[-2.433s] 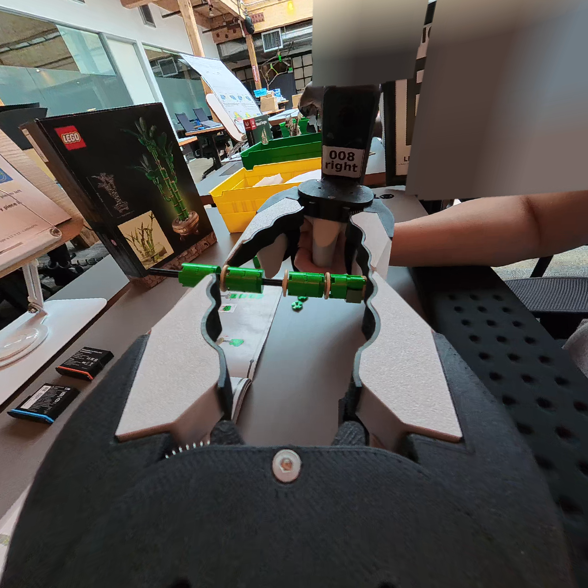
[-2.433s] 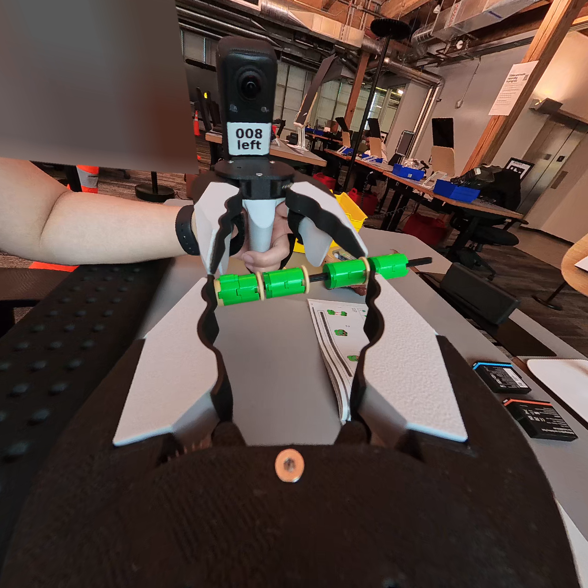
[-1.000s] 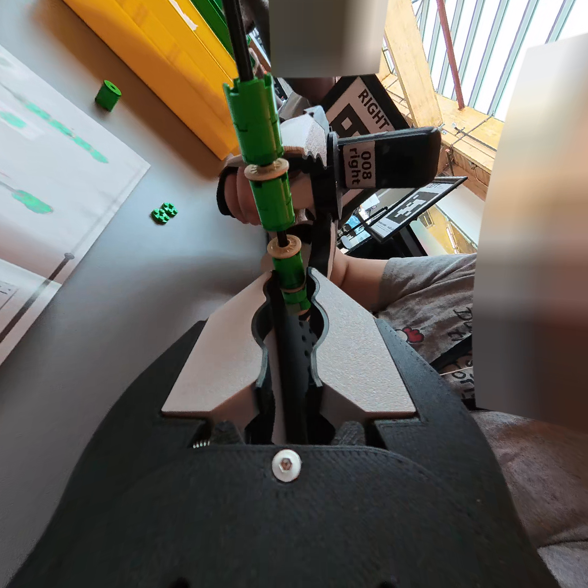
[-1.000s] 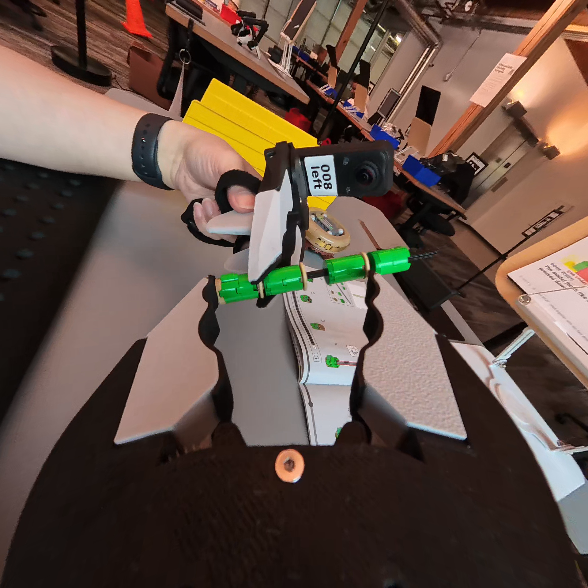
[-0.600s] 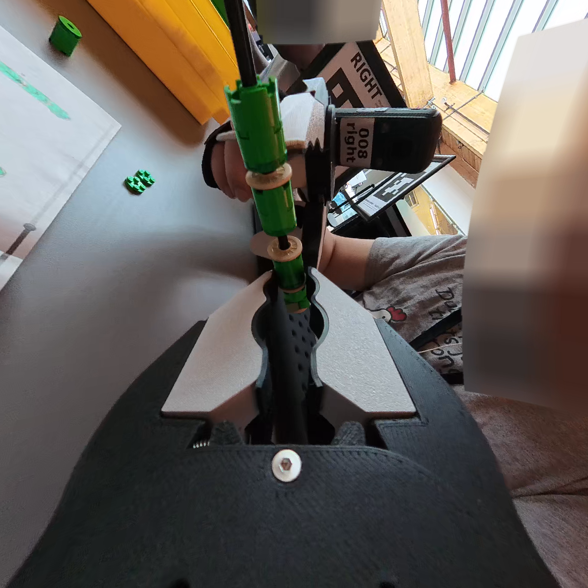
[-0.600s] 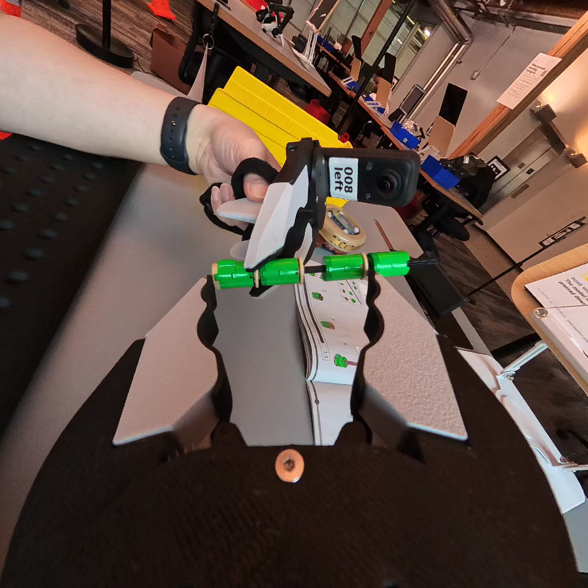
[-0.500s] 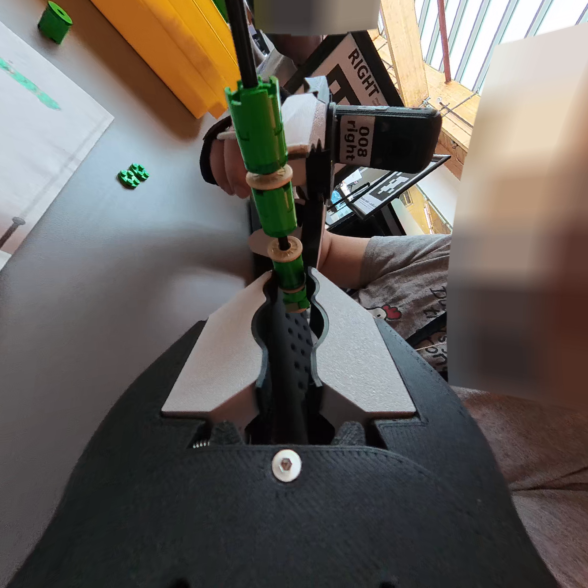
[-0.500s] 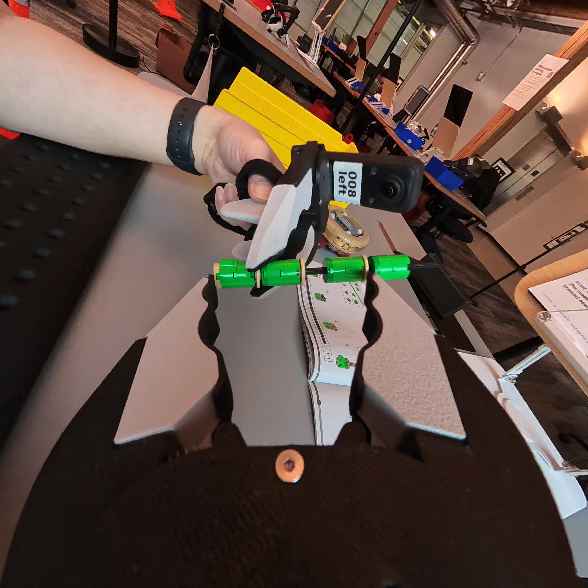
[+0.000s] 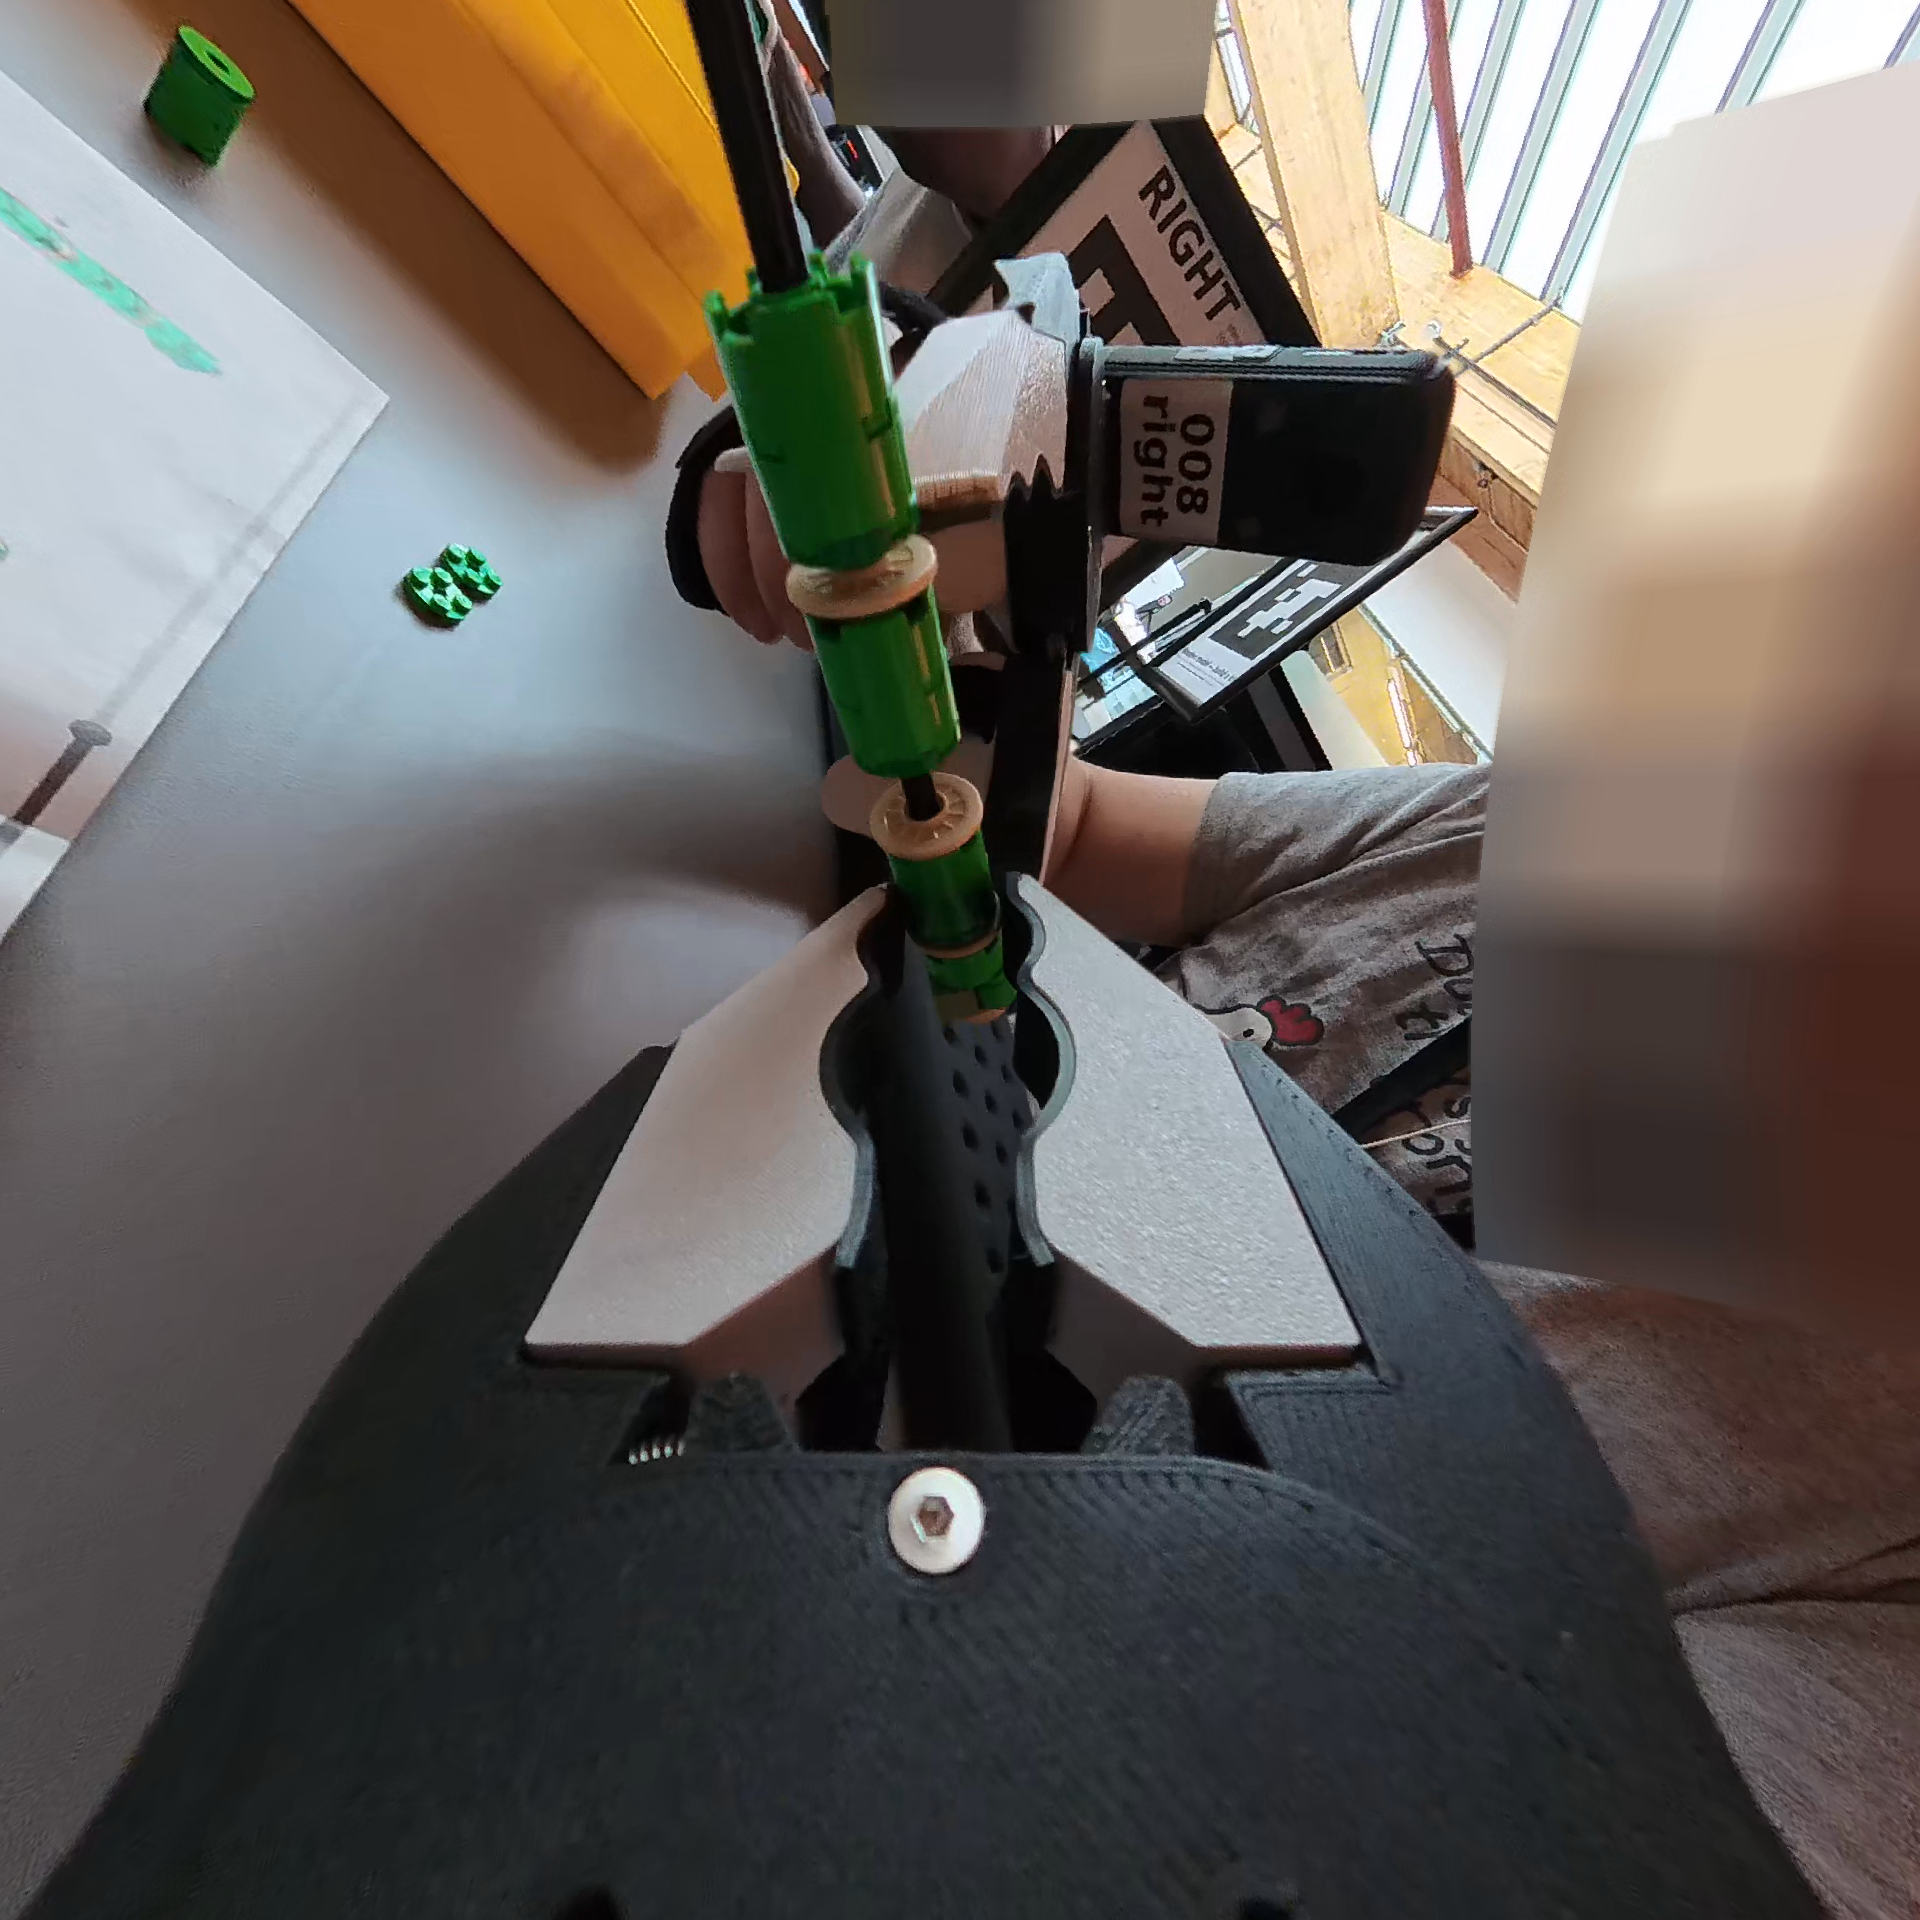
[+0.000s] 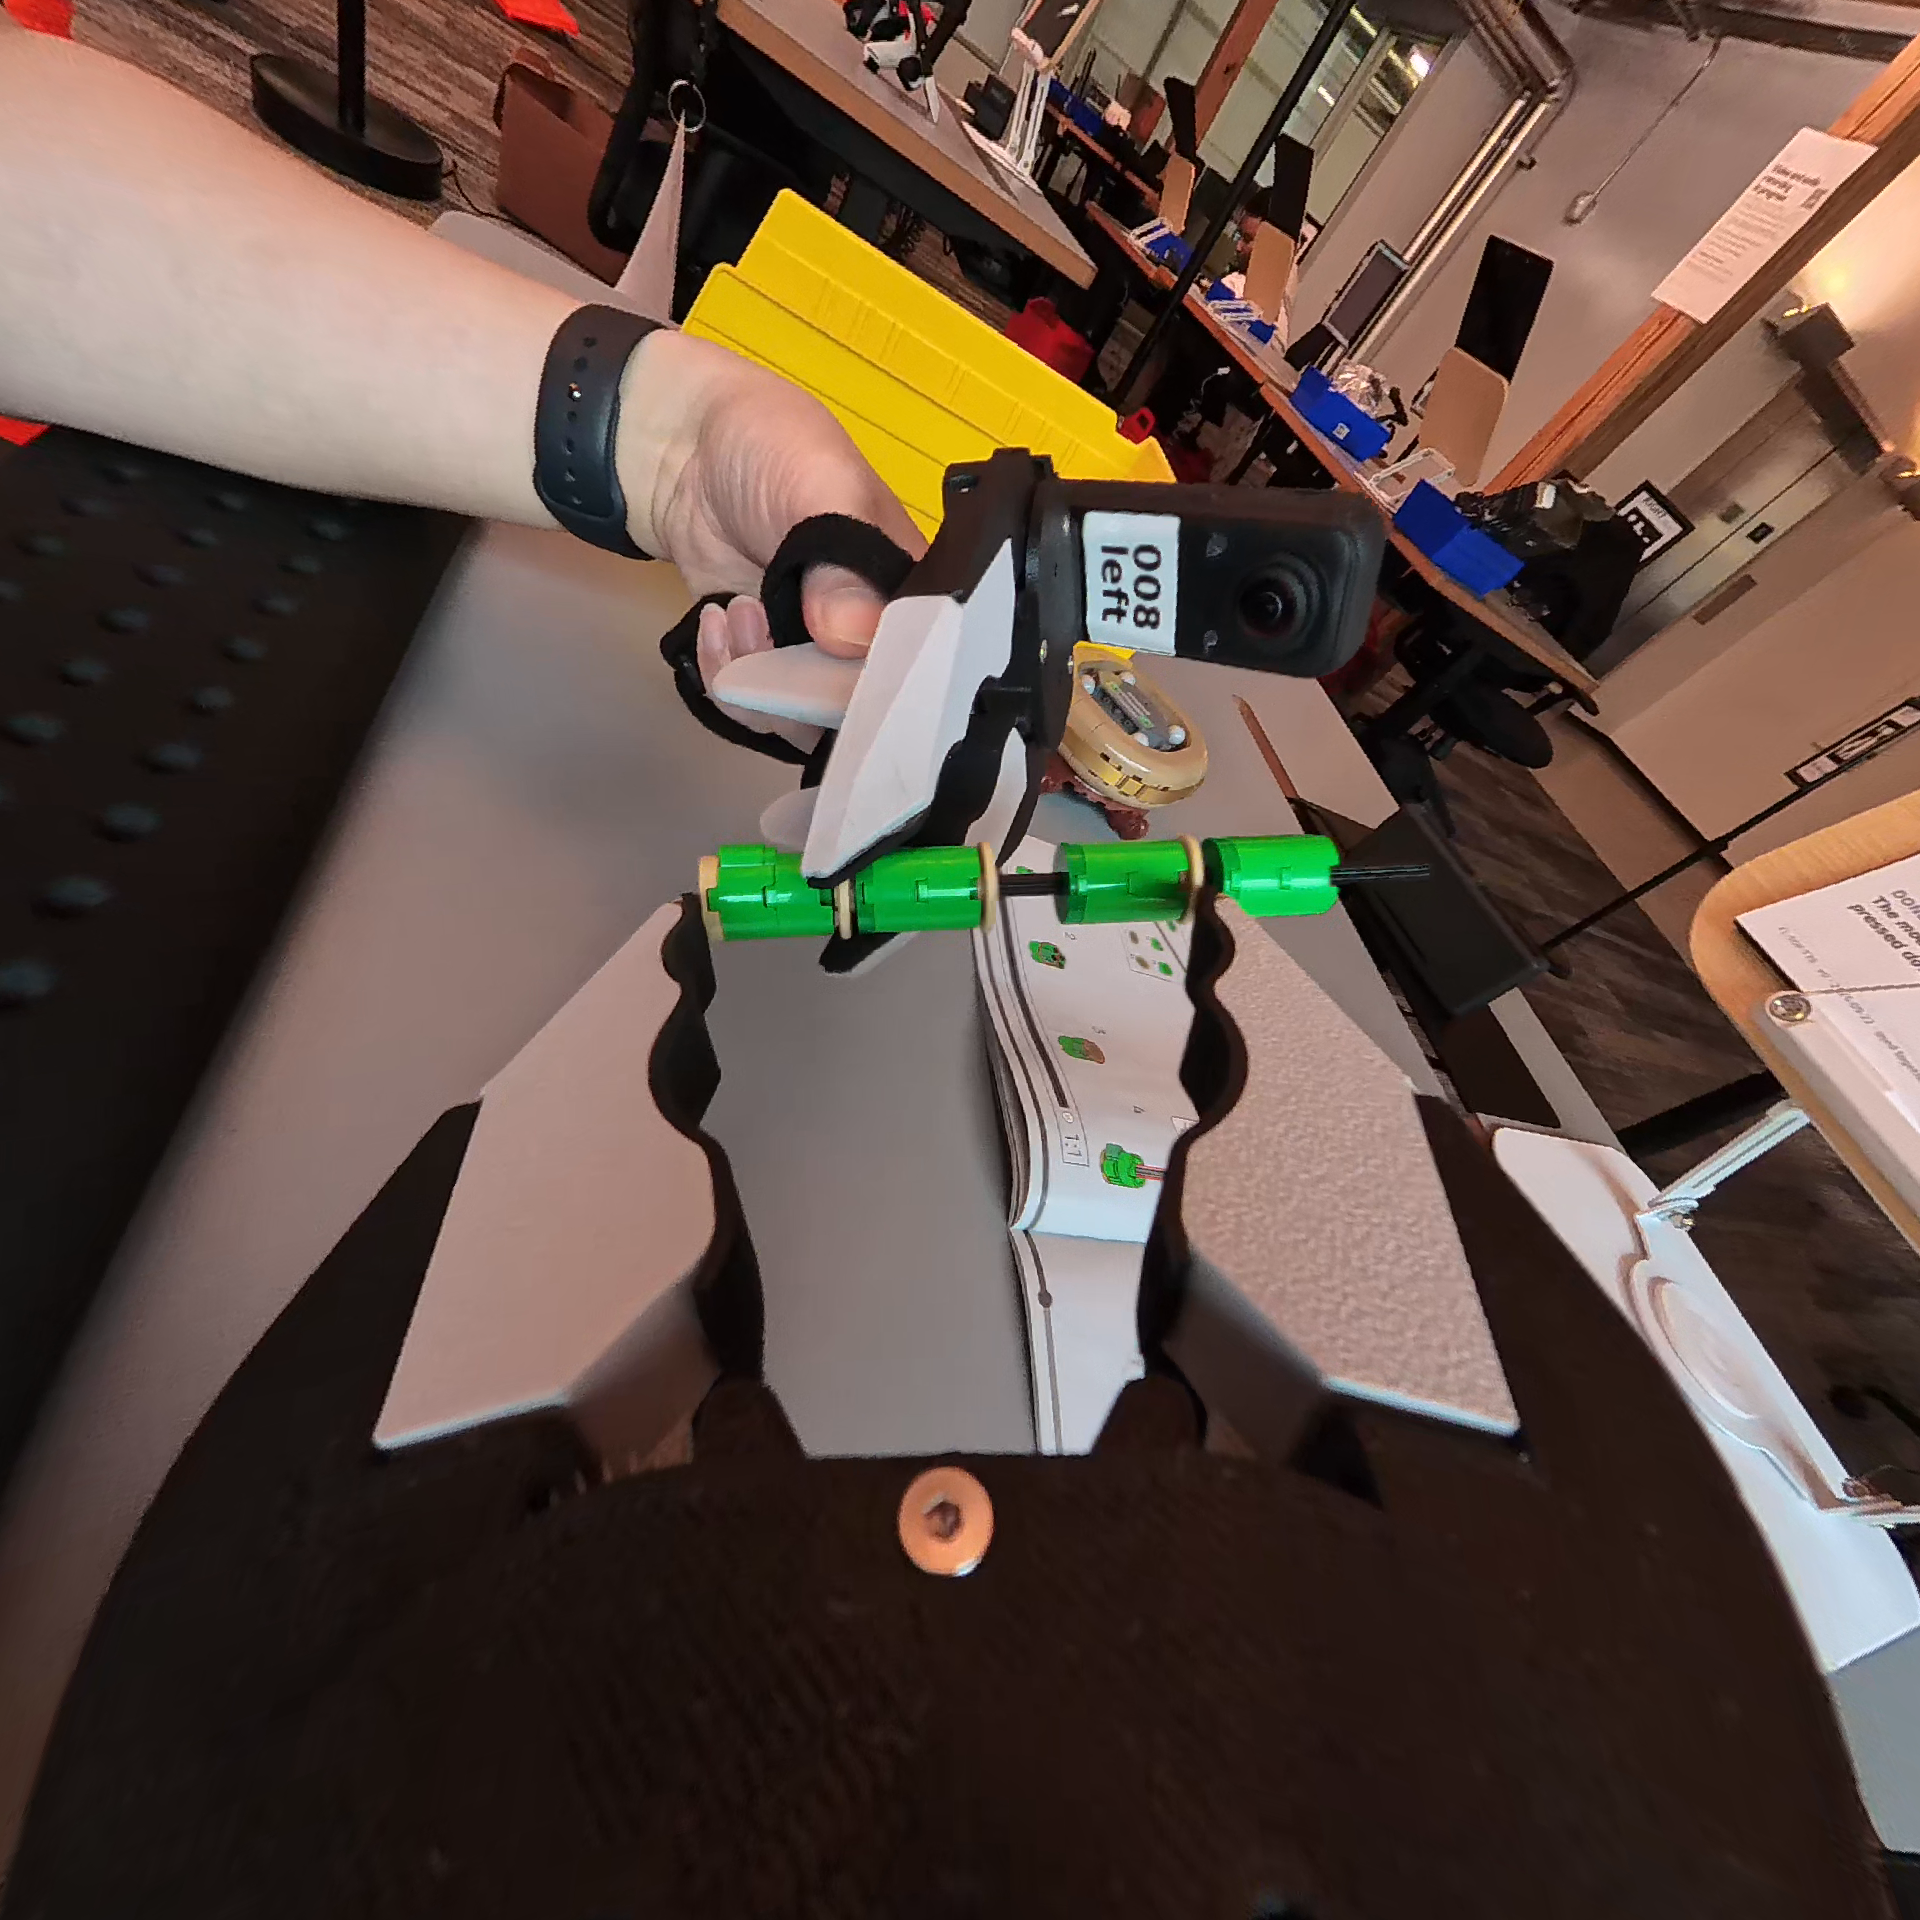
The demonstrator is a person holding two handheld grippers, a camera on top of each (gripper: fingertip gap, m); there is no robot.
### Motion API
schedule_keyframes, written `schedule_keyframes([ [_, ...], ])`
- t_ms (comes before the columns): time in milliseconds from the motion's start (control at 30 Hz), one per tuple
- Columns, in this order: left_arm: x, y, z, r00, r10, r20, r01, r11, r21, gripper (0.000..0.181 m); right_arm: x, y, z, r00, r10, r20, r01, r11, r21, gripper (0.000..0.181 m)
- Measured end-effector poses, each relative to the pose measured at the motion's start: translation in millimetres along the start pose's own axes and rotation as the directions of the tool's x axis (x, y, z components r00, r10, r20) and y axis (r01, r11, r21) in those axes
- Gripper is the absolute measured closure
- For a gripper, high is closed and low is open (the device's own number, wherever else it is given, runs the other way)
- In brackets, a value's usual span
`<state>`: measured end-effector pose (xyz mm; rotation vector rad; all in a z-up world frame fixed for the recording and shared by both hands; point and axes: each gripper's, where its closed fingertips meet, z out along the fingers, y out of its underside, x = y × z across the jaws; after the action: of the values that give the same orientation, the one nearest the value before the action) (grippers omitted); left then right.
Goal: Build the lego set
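Note:
A green bamboo stalk, made of green segments and tan rings on a black axle, is held in the air over the grey table. My right gripper has its jaws wide apart. It holds the stalk lengthwise, with one fingertip at the stalk's end and the other at a tan ring. My left gripper is shut across the stalk near its lower end. It also shows in the right wrist view, turned on its side. A bare stretch of axle shows between two segments.
An open instruction booklet lies under the stalk. A yellow bin stands behind it, with a tan round pot base nearby. Loose green pieces and a green cylinder lie on the table. A black perforated mat is at the left. Left and right tips are no more than a few centimetres apart. Left tips and right tips are each some 30 centimetres from the green cylinder.
My left gripper has let go of its wide lengthwise hold, turned on its side and shut across the stalk near one end. My right gripper has kept the stalk. Little moved in the last half second.

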<state>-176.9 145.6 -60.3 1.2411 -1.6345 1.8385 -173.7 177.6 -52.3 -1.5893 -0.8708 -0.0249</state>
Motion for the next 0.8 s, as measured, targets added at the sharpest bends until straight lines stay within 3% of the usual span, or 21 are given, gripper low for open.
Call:
schedule_keyframes([
  [67, 1, -3, 0, 1.000, 0.016, 0.003, -0.016, 1.000, 0.015, 0.166, 3, -1, -1, 1.000, 0.003, -0.014, -0.002, 1.000, 0.008, 0.090],
  [167, 1, -7, -4, 0.997, 0.068, 0.036, -0.069, 0.997, 0.029, 0.149, 8, -3, -4, 0.999, 0.018, -0.037, -0.017, 0.999, 0.027, 0.090],
  [267, -2, -15, -16, 0.965, 0.222, 0.144, -0.229, 0.973, 0.038, 0.127, 17, -6, -11, 0.997, 0.055, -0.061, -0.052, 0.997, 0.055, 0.090],
  [333, -14, -22, -27, 0.857, 0.404, 0.319, -0.422, 0.907, -0.015, 0.110, 22, -9, -16, 0.994, 0.082, -0.067, -0.077, 0.994, 0.084, 0.090],
  [400, -16, -29, -33, 0.660, 0.589, 0.465, -0.614, 0.781, -0.118, 0.090, 23, -12, -19, 0.991, 0.120, -0.050, -0.114, 0.988, 0.109, 0.090],
  [433, -9, -32, -31, 0.581, 0.649, 0.492, -0.679, 0.719, -0.148, 0.080, 23, -15, -21, 0.989, 0.142, -0.035, -0.137, 0.983, 0.126, 0.090],
  [467, 0, -35, -27, 0.527, 0.689, 0.498, -0.725, 0.670, -0.158, 0.082, 22, -17, -22, 0.987, 0.162, -0.017, -0.158, 0.977, 0.140, 0.090],
  [533, 12, -37, -19, 0.469, 0.728, 0.500, -0.769, 0.615, -0.174, 0.077, 21, -19, -23, 0.981, 0.192, 0.009, -0.191, 0.969, 0.158, 0.090],
  [667, 9, -40, -18, 0.277, 0.787, 0.551, -0.819, 0.494, -0.293, 0.081, 17, -24, -24, 0.974, 0.218, 0.055, -0.224, 0.957, 0.184, 0.090],
  [800, 16, -37, -14, 0.277, 0.804, 0.526, -0.835, 0.472, -0.282, 0.087, 15, -27, -24, 0.968, 0.234, 0.087, -0.247, 0.948, 0.201, 0.090],
])
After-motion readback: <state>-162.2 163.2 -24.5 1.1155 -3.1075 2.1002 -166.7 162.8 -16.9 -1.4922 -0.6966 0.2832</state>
